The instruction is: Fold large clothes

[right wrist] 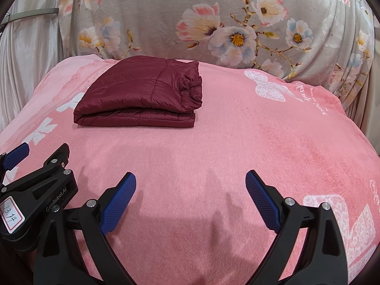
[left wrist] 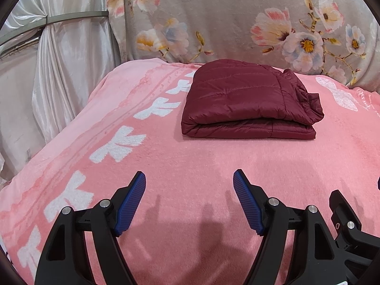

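Note:
A dark red quilted jacket (left wrist: 247, 99) lies folded into a compact rectangle on a pink blanket (left wrist: 190, 161). It also shows in the right wrist view (right wrist: 140, 95), towards the far left. My left gripper (left wrist: 190, 178) is open and empty, held above the blanket well short of the jacket's near edge. My right gripper (right wrist: 191, 178) is open and empty too, to the right of the left one and nearer than the jacket. The left gripper's body shows at the left edge of the right wrist view (right wrist: 35, 185).
The pink blanket (right wrist: 237, 142) has white bow and butterfly patterns and covers a raised surface. A grey floral fabric (left wrist: 225, 19) hangs behind it. A pale satin curtain (left wrist: 59, 71) hangs at the left, beyond the blanket's edge.

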### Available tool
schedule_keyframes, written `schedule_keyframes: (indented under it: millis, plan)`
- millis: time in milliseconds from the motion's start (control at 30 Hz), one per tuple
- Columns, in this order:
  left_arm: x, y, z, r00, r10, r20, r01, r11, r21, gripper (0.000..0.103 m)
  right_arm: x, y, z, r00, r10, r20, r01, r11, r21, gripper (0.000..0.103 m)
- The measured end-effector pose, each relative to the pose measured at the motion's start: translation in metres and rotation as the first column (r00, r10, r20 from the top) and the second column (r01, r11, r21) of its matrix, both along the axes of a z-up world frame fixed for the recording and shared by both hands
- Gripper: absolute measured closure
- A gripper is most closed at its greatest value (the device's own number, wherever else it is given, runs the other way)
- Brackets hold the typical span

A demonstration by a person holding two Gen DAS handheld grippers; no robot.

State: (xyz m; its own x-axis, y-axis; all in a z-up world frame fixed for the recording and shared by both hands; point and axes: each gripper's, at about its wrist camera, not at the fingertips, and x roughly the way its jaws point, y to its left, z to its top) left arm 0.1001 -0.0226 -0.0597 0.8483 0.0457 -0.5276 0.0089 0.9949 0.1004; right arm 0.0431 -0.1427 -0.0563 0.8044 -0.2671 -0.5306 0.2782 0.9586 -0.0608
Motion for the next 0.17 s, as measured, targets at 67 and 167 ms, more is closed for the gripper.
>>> schedule_keyframes:
  millis: [67,167]
  plan:
    - [0.0011,-0.0002,-0.0001,1.000,-0.002,-0.004,0.002,1.000,-0.002,0.031,-0.0001,0.0001,0.0000,1.000,0.001,0.000,-0.001,1.000,-0.001,0.012]
    - [0.0002,-0.0004,0.0005,1.000,0.000,-0.002,0.000,1.000,-0.003,0.031,0.0000,-0.0002,-0.0001,1.000,0.001,0.001,-0.001,1.000,-0.001,0.012]
